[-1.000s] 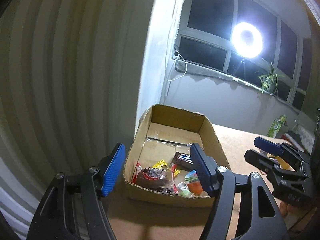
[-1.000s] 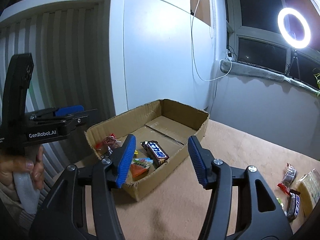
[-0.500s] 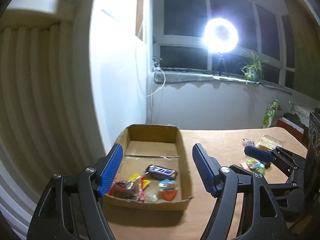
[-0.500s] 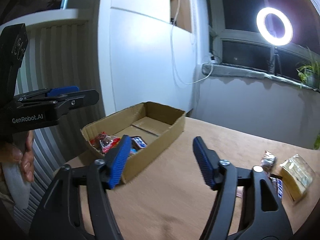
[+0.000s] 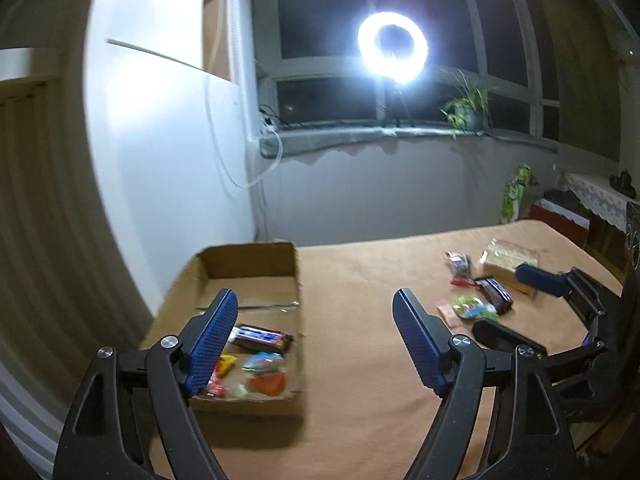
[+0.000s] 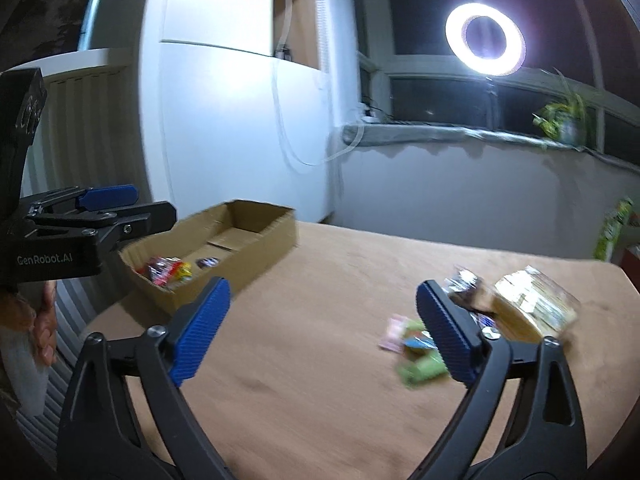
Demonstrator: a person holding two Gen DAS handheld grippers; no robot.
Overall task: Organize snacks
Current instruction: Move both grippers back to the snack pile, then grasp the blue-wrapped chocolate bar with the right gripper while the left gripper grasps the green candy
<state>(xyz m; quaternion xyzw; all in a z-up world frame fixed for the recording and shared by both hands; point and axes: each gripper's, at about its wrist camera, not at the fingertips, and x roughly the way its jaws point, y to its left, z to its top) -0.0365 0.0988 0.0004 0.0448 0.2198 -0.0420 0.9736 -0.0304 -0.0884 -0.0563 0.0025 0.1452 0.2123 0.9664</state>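
An open cardboard box [image 5: 256,256] stands on the brown table at the left and holds several snacks, among them a dark chocolate bar [image 5: 262,337] and an orange packet [image 5: 268,383]. It also shows in the right wrist view [image 6: 264,236]. Loose snacks lie at the table's right: a green packet [image 5: 474,307], a dark bar [image 5: 496,294] and a yellow-brown pack [image 5: 508,258], which also shows in the right wrist view [image 6: 532,308]. My left gripper [image 5: 314,344] is open and empty beside the box. My right gripper [image 6: 322,336] is open and empty, near the loose snacks.
The brown table [image 5: 360,280] reaches a grey wall below a window sill. A lit ring light [image 5: 392,46] and a potted plant [image 5: 466,108] stand on the sill. A green bag [image 5: 514,196] stands beyond the table's far right edge.
Both grippers have swung to the right, away from the box. The loose snacks at the right have come closer to the right gripper. Both stay open and empty.
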